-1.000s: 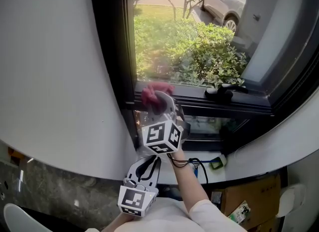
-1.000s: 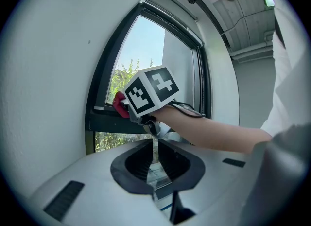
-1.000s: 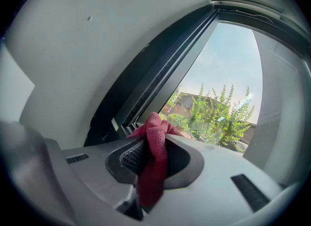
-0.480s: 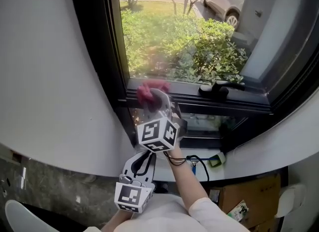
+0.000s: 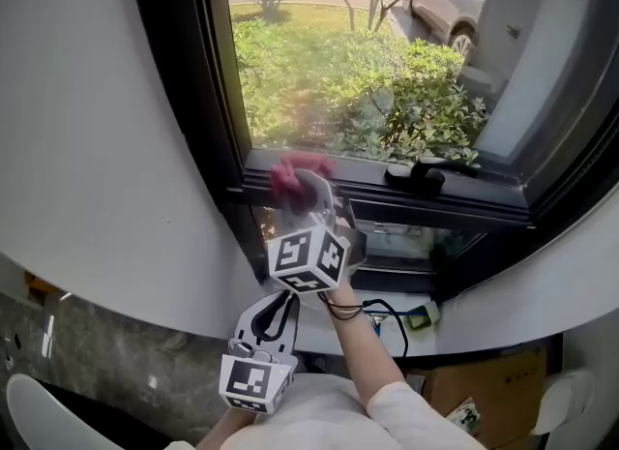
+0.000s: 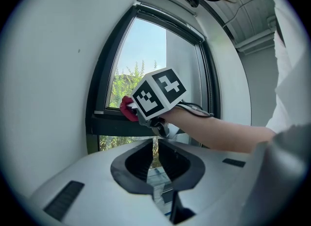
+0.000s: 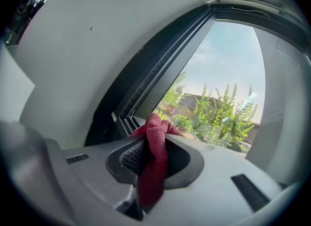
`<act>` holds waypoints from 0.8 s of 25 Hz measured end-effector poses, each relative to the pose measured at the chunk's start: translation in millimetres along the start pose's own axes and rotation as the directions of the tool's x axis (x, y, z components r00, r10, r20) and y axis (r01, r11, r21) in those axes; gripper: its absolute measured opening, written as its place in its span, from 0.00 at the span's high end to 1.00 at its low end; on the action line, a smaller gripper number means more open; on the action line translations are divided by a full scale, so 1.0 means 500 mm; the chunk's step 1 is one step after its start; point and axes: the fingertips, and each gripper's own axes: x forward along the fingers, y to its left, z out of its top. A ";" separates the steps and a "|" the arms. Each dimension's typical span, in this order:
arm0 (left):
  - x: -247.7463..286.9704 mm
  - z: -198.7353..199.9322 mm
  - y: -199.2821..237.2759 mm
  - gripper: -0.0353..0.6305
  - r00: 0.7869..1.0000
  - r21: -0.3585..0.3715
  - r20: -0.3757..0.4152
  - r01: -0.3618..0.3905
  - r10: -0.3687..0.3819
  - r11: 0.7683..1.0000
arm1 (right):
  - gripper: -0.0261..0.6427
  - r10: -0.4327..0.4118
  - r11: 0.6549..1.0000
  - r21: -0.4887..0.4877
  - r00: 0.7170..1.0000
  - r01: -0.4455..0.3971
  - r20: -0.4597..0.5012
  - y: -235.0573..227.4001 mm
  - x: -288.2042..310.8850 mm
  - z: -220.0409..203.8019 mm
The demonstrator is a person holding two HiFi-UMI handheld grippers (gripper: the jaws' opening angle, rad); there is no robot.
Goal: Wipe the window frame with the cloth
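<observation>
White wall [image 5: 97,148] and dark window frame [image 5: 184,90], seen from above; the glass pane [image 5: 338,61] looks out on shrubs and a parked car. The frame's lower rail runs rightward from the bottom-left corner, with a white ledge [image 5: 542,274] curving beneath it.

The right tool [image 5: 308,195] is raised to that corner, clenched on the red cloth [image 5: 290,175]. In its own view the cloth [image 7: 154,147] is pinched between the ribbed pads, a bunched end standing out beyond the tips and a tail hanging below. The bunched end lies against the lower rail, just beside the left upright. The left tool [image 5: 276,317] hangs low by the person's body, well apart from the window, its jaws drawn together on nothing (it appears to take no part in this step).

Step in hand, as judged: wiping the lower rail at its left end. The next move would call for steady pressure while the cloth is drawn rightward along the rail, or up the left upright.

Obstacles: the black window handle [image 5: 421,175] sits on the rail to the right and would interrupt a straight pass. A black cable [image 5: 382,317] and a small green-edged device [image 5: 423,315] lie below, near the forearm, clear of the rail.
</observation>
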 end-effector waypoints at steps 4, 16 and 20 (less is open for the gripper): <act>0.008 -0.001 -0.008 0.88 1.000 0.004 0.004 -0.003 0.003 1.000 | 0.85 -0.005 1.000 0.007 1.000 0.005 0.001 -0.009 -0.006 -0.004; 0.039 0.008 -0.033 0.88 1.000 0.013 0.012 0.024 -0.024 1.000 | 0.85 0.003 1.000 0.009 1.000 -0.003 -0.002 -0.023 -0.019 -0.019; 0.044 0.009 -0.033 0.88 1.000 0.014 0.014 0.025 -0.025 1.000 | 0.85 0.000 1.000 0.010 1.000 0.000 0.000 -0.027 -0.022 -0.021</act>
